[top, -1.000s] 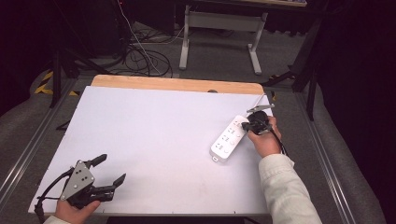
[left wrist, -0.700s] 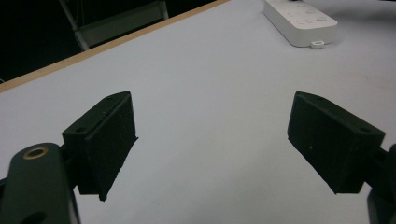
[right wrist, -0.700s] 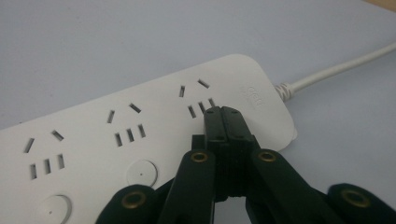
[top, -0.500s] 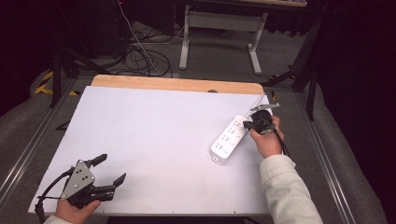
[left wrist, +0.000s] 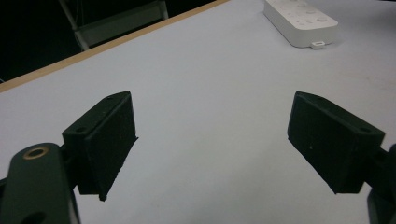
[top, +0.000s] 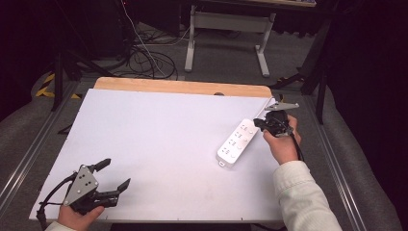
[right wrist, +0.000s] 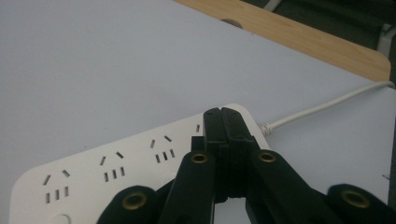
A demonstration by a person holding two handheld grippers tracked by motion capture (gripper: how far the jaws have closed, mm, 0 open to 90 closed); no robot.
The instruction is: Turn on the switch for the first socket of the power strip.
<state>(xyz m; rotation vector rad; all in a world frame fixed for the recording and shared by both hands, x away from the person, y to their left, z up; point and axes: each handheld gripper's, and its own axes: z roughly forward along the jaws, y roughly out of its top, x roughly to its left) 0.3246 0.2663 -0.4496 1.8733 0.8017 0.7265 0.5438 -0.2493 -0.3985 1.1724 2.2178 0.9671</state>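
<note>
- The power strip (top: 236, 143) lies flat on the white table (top: 159, 144), near its right edge and set at a slant, sockets facing up. Its white cord (right wrist: 322, 108) runs off toward the far right corner, which probably explains the spot: the lead sets how far in the strip can sit.
- The right gripper (top: 270, 124) hangs over the cord end of the strip. Its jaws are pressed flat together with nothing between them, as the right gripper view shows plainly.
- With the jaws closed like that, the gripper seems meant as a blunt tip for pushing or pressing rather than for a grasp. Whether the tip touches the strip I cannot tell; it looks just above it.
- The left gripper (top: 107, 179) rests low at the near left corner, well apart from the strip, jaws spread wide and empty over bare table.
- That parked pose keeps it out of the way while leaving it ready to steady the strip's free end if the push should skew it.
</note>
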